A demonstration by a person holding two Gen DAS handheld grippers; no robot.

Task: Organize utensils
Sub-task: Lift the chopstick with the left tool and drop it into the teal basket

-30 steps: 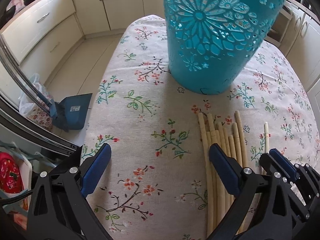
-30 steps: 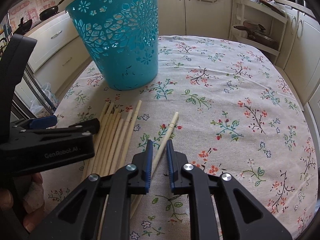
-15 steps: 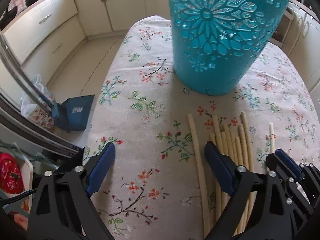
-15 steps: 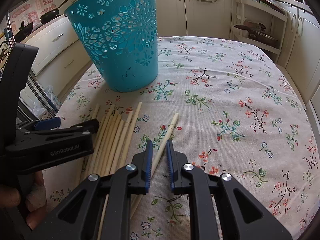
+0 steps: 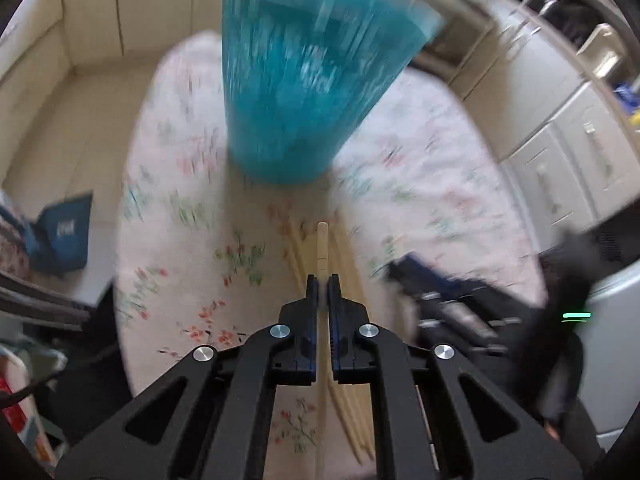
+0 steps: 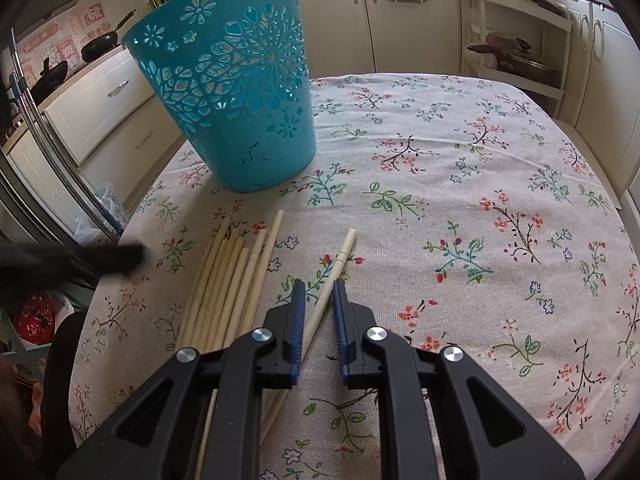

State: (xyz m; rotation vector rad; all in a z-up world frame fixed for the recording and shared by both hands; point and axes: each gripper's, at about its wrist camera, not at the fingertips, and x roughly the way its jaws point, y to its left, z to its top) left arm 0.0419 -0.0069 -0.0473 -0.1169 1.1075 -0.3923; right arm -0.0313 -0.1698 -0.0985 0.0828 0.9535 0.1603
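Chopsticks are the things being sorted on a table covered by a floral tablecloth [image 6: 460, 168]. One chopstick [image 5: 322, 244] is clamped between the blue pads of the left gripper [image 5: 322, 280], whose jaws have just been closing; they are now pressed tight against the pale stick, whose squared end is seen jutting out ahead of the fingertips while its other end runs back between the black arms. The left wrist view is heavily blurred, so the finer pattern of the cloth cannot be made out there. Beneath the held stick, the bundle of chopsticks [image 6: 228, 280] is laid flat on the cloth, the sticks side by side and pointing roughly toward the teal basket [image 6: 240, 100]. That basket, with flower cut-outs in its wall, is stood upright on the table beyond the bundle and apart from it. A single chopstick [image 6: 338, 268] is set just to the right of the bundle and is straddled by the right gripper [image 6: 319, 288], whose jaws are narrowed around it with a slight gap visible at the tips; whether the pads actually press on it cannot be told. Cream cabinets [image 6: 380, 12] are seen behind the table.
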